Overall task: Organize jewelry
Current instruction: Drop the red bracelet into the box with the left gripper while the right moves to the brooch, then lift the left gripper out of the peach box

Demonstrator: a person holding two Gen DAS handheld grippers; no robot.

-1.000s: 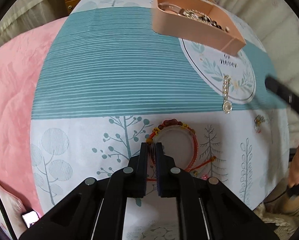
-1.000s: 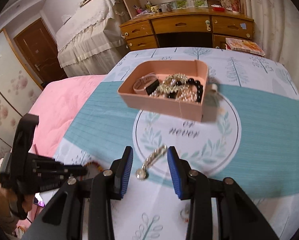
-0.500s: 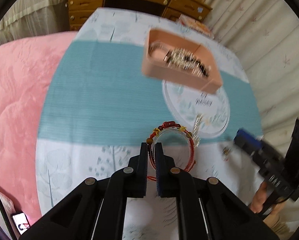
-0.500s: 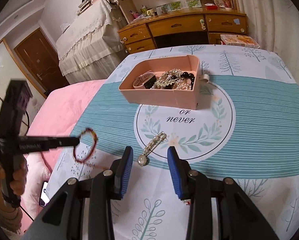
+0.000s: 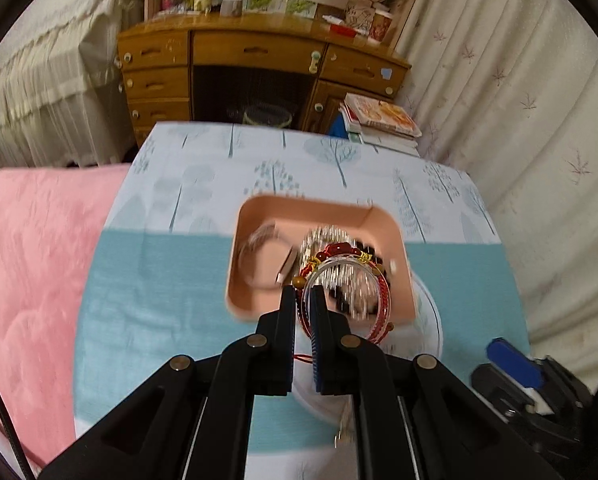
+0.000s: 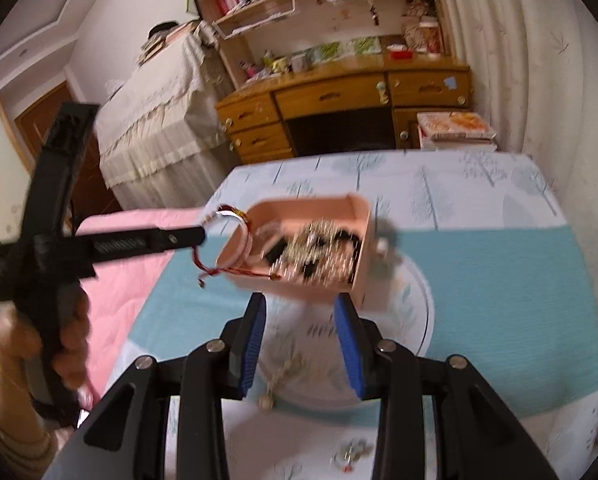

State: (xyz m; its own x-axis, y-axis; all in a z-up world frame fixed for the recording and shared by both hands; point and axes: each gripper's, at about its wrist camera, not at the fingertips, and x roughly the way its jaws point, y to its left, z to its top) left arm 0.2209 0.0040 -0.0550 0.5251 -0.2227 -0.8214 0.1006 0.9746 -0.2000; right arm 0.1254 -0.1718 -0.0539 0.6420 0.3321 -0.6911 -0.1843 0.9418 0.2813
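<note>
Tongs in my left hand (image 5: 302, 304) pinch the red beaded cord bracelet (image 5: 345, 280) just over the pink rectangular plastic tray's (image 5: 259, 216) near-left rim, while my spread right tongs (image 6: 301, 338) idle nearer me.

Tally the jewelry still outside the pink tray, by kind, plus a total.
Red beaded bracelet, held in the left gripper: 1
Pearl-and-chain piece on the cloth: 1
Small charm on the cloth: 1
Total: 3
</note>
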